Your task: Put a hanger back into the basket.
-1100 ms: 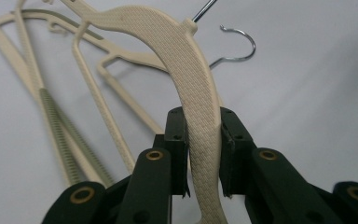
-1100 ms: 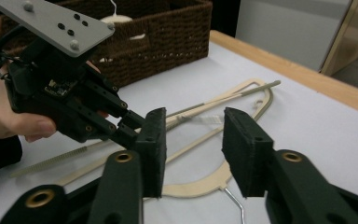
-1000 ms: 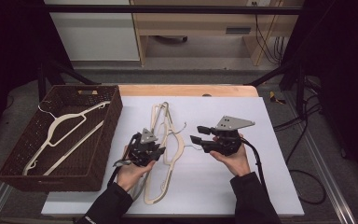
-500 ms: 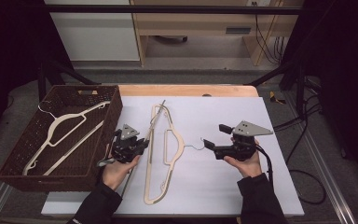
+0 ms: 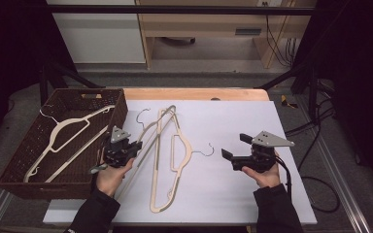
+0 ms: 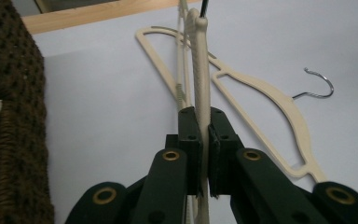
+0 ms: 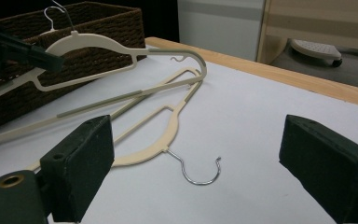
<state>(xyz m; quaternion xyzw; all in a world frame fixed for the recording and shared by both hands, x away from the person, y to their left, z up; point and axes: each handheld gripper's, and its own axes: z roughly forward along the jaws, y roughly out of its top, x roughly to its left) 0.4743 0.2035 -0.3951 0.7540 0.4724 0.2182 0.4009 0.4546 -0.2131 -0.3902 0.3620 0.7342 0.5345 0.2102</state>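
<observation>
Two cream plastic hangers are on the white table [image 5: 233, 116]. My left gripper [image 5: 133, 146] [image 6: 204, 140] is shut on the arm of one hanger [image 5: 156, 127] [image 6: 198, 70], holding it on edge just right of the basket. The other hanger [image 5: 177, 160] [image 7: 154, 143] lies flat, and its metal hook [image 5: 207, 151] [image 7: 200, 175] points toward my right gripper [image 5: 234, 147] [image 7: 205, 163]. That gripper is open with nothing between its pads and hovers a short way right of the hook. The held hanger [image 7: 98, 46] and the left gripper [image 7: 14, 52] also appear in the right gripper view.
A dark wicker basket [image 5: 120, 110] [image 6: 9, 121] sits at the table's left edge with another cream hanger [image 5: 63, 131] inside. A bare wooden strip [image 5: 199, 93] runs along the table's far edge. Cables [image 5: 315, 194] trail off on the right.
My left gripper has moved left toward the basket with its hanger. My right gripper has drawn back to the right, away from the hangers, still open.
</observation>
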